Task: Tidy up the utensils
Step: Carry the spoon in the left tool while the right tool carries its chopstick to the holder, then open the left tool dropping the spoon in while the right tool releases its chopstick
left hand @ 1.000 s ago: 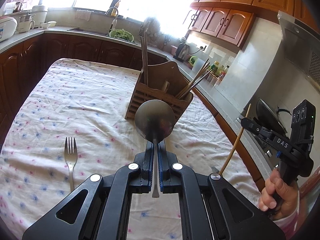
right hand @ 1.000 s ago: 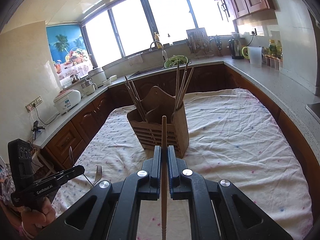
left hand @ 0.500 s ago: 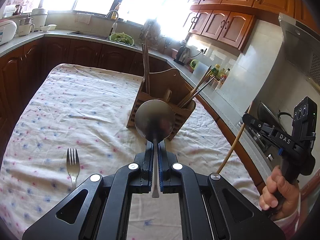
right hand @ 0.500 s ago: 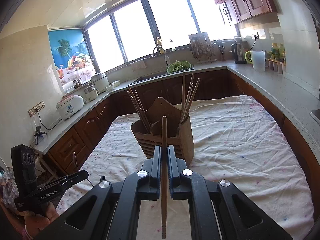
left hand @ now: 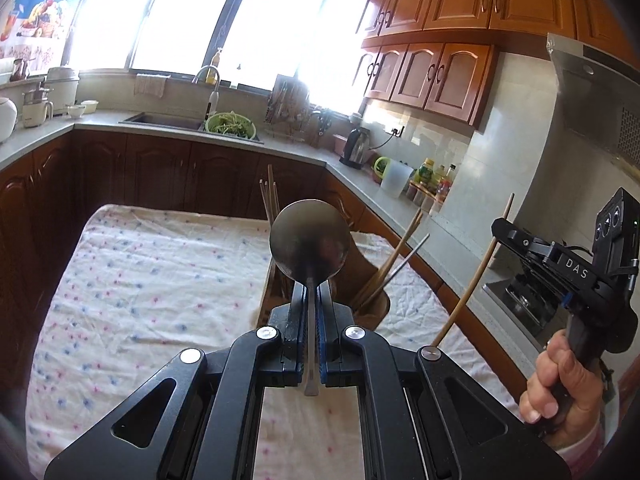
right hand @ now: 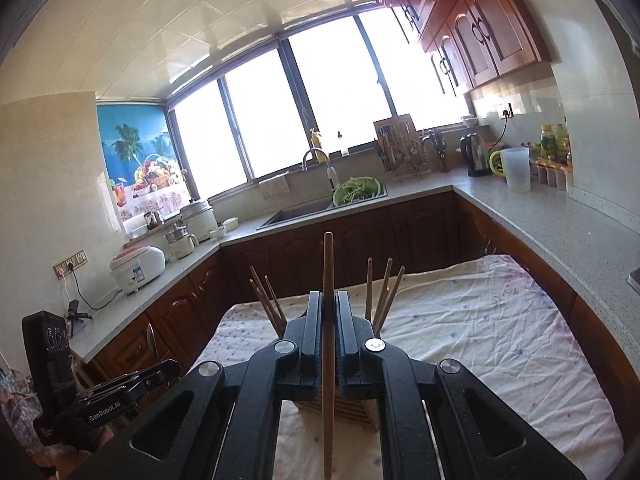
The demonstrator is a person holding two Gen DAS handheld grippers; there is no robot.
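1. The left gripper is clamping the thin handle of a round-bowled steel spoon, bowl upright ahead of its fingers.
2. The right gripper is pinching a long wooden chopstick.
3. A slatted wooden utensil holder, probably sitting on the flowered white tablecloth, is standing just beyond and below both grippers, mostly hidden.

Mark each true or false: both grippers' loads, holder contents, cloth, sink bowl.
1. The left gripper is shut on a round-bowled metal spoon. True.
2. The right gripper is open and empty. False: it is shut on a single wooden chopstick.
3. The slatted wooden utensil holder already holds chopsticks. True.
4. The cloth on the table is plain blue. False: white with small pink and blue flecks.
5. A green bowl of greens sits by the sink. True.
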